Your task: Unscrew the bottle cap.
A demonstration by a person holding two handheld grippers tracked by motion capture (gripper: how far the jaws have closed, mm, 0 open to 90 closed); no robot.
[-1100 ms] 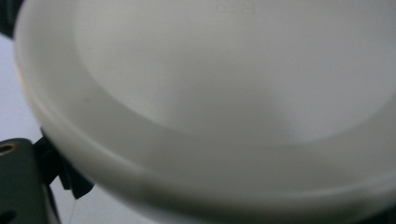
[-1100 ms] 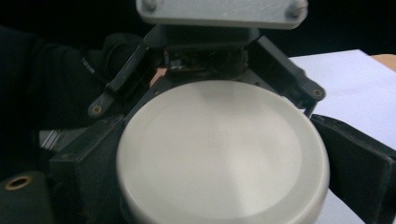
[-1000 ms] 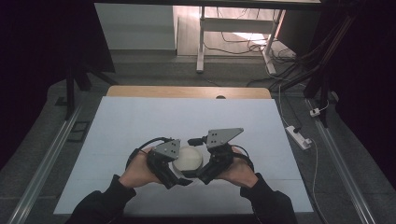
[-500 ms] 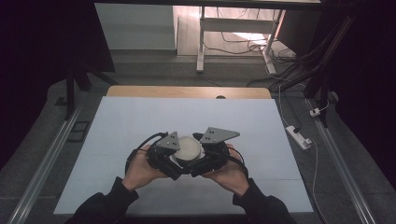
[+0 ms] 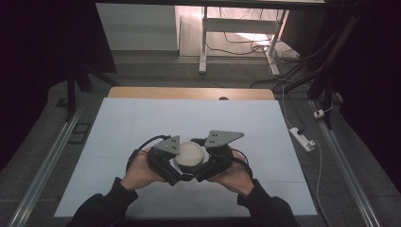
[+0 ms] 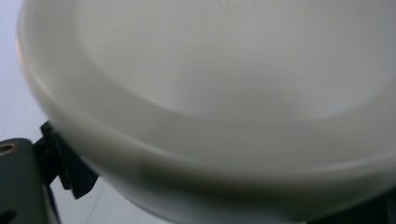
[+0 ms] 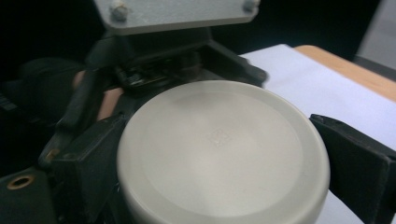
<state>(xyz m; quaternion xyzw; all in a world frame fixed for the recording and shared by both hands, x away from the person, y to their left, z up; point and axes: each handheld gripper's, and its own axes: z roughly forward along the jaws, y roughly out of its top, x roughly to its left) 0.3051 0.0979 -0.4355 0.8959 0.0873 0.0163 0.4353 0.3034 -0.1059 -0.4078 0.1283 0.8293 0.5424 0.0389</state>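
Both grippers have closed in on the round lid [image 5: 189, 155] since a second ago. Right gripper [image 5: 206, 165] clamps its sides; left gripper [image 5: 174, 169] grip: can't tell. Lid's near-centre above the table [image 5: 118, 123]. Likely a twist-off or handover.

Black sleeves [image 5: 101, 208] on both arms, each hand w/ black two-jaw gripper – left [image 5: 172, 172], right [image 5: 201, 171] – topped by grey 3-cornered plate [image 5: 223, 138] w/ screws, black cables [image 5: 142, 144] trailing.
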